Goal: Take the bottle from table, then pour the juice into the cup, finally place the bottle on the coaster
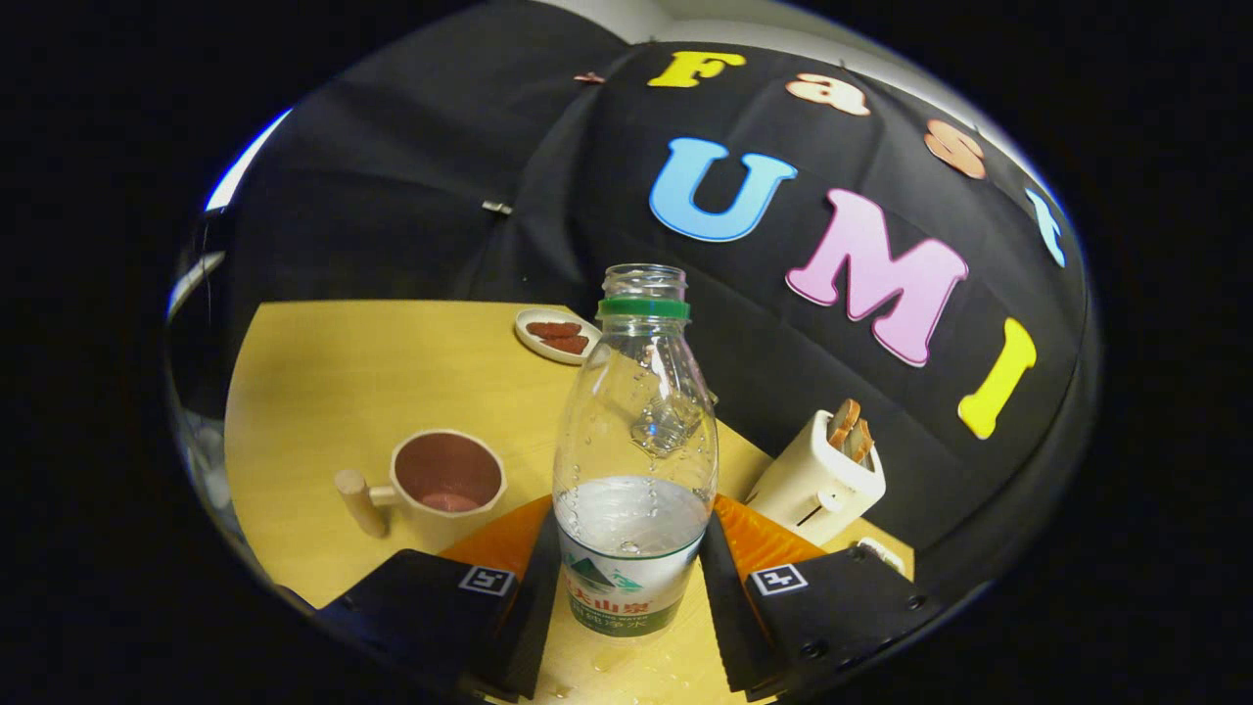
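- The cup (447, 482) sits on the yellow table (323, 392), left of the bottle, its handle pointing left.
- The gripper (631, 597) clasps the bottle (634, 460): both fingers (533, 607) press its labelled lower body from either side.
- The bottle stands upright, long axis vertical, uncapped mouth upward, partly filled.
- An orange coaster (759, 539) lies behind its base.
- A toaster (820, 475) stands to the right.

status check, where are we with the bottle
Tool shut on bottle, upright, cap off. Cup beside it. Coaster behind the bottle. Nothing in the way.
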`<action>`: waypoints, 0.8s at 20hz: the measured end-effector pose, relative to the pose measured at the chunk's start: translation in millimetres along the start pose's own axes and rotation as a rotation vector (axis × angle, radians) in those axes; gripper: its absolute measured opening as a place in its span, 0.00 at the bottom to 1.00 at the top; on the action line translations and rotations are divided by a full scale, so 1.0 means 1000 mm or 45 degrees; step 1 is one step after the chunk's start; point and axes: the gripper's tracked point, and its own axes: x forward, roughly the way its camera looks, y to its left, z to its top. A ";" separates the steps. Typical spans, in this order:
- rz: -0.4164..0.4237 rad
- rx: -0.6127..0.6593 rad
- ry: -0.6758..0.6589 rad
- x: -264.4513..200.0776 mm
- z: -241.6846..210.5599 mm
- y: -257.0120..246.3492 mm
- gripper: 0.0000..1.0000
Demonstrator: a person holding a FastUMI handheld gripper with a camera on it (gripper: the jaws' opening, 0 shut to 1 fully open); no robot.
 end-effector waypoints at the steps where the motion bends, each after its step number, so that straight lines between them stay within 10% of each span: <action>1: 0.004 0.068 -0.017 0.003 0.003 -0.007 0.72; 7: 0.110 0.467 -0.170 0.032 0.026 -0.031 0.73; 16: 0.106 0.441 -0.218 0.093 -0.005 -0.043 0.74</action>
